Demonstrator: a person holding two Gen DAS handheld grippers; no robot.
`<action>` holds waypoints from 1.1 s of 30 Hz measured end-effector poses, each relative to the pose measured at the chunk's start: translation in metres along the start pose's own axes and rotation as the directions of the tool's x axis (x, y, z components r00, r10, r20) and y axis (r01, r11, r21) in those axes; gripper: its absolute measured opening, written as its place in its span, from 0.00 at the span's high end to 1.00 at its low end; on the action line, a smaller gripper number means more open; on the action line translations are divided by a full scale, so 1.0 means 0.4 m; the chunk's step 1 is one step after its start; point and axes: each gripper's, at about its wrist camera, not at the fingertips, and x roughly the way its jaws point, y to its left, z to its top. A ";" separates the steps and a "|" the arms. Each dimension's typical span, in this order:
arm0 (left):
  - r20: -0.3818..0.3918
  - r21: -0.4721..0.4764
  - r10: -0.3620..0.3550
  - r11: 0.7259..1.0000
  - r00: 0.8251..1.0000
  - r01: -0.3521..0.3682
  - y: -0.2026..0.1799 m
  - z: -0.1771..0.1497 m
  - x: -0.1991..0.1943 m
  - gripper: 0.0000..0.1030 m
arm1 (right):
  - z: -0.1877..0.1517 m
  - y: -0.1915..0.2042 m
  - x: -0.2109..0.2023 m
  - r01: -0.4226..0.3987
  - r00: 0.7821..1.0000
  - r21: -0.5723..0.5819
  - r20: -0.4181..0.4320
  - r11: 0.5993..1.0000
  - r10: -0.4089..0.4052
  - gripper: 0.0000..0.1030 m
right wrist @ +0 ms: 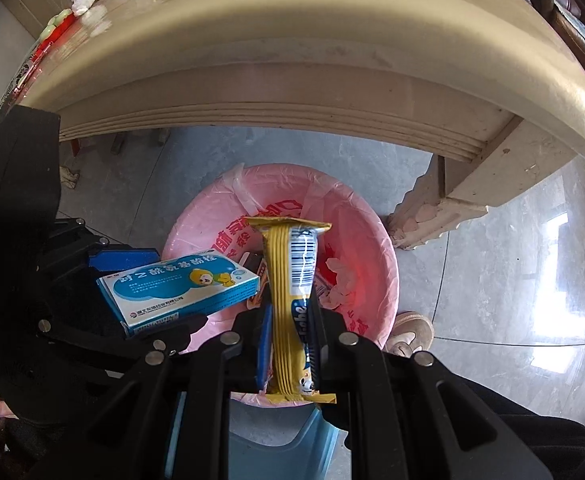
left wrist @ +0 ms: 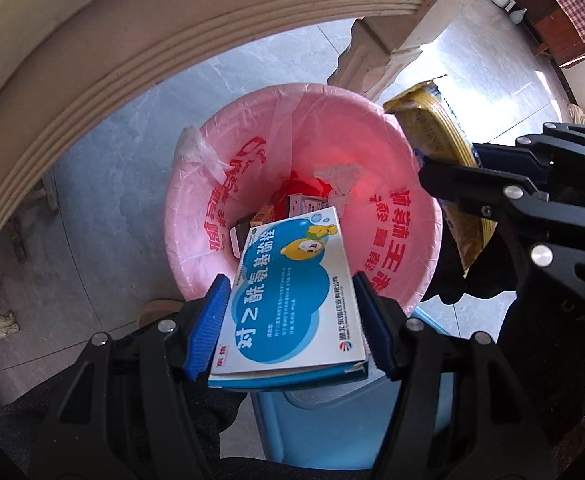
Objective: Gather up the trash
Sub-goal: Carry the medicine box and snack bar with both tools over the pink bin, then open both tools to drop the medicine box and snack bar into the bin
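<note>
Pink-lined bin (left wrist: 196, 216) below: left tool (left wrist: 292, 320) clamping blue-white box (left wrist: 292, 292), right tool (right wrist: 290, 344) clamping yellow wrapper (right wrist: 288, 280).

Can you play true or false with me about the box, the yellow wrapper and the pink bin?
1. The left gripper holds a blue and white box. True.
2. The right gripper is empty. False: it is shut on a yellow wrapper.
3. The trash bin has a pink bag in it. True.
4. The bin has nothing inside. False: small boxes and crumpled tissue lie at the bottom.
5. The box is already lying in the bin. False: it is held between the gripper's blue pads, above the bin.
</note>
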 end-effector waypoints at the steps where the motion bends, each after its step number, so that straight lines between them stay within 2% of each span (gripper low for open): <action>1: -0.009 -0.010 0.002 1.000 1.000 -0.002 0.005 0.001 0.013 0.40 | -0.001 -0.006 0.013 -0.004 1.000 0.012 -0.004 1.000 0.004 0.85; 10: -0.076 -0.067 -0.047 0.997 0.996 0.042 0.032 0.018 0.093 0.40 | 0.002 -0.040 0.116 -0.009 0.998 0.065 -0.057 0.998 0.012 0.85; 16: -0.122 -0.105 -0.075 0.993 0.990 0.062 0.036 0.025 0.144 0.40 | -0.008 -0.060 0.185 -0.036 0.992 0.097 -0.115 0.995 0.047 0.85; 21: -0.160 -0.114 -0.066 0.992 0.985 0.048 0.035 0.034 0.180 0.40 | -0.008 -0.067 0.223 -0.034 0.989 0.104 -0.139 0.994 0.048 0.85; 25: -0.199 -0.128 -0.020 0.992 0.980 -0.006 0.048 0.038 0.228 0.40 | -0.002 -0.072 0.244 -0.043 0.987 0.117 -0.151 0.992 0.061 0.85; 33: -0.211 -0.163 -0.047 0.987 0.976 0.012 0.054 0.050 0.246 0.40 | 0.001 -0.082 0.252 -0.051 0.984 0.124 -0.162 0.991 0.071 0.85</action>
